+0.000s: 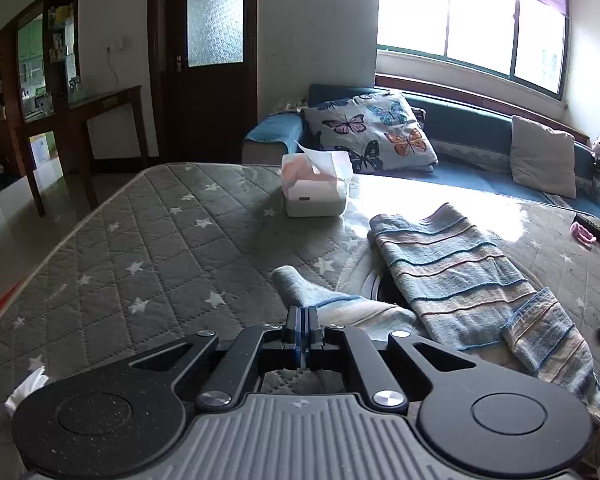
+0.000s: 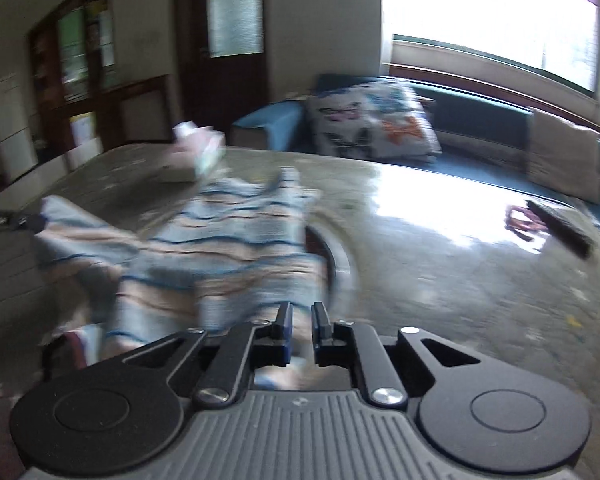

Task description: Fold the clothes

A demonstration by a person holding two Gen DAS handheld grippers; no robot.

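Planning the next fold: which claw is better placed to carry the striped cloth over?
Left, probably. The left claw is shut on the striped cloth; the right claw shows a gap in a blurred view, so its grip is unclear.

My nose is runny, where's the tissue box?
In the left wrist view, the tissue box sits on the star-patterned table, just behind the striped garment and before the butterfly pillow.
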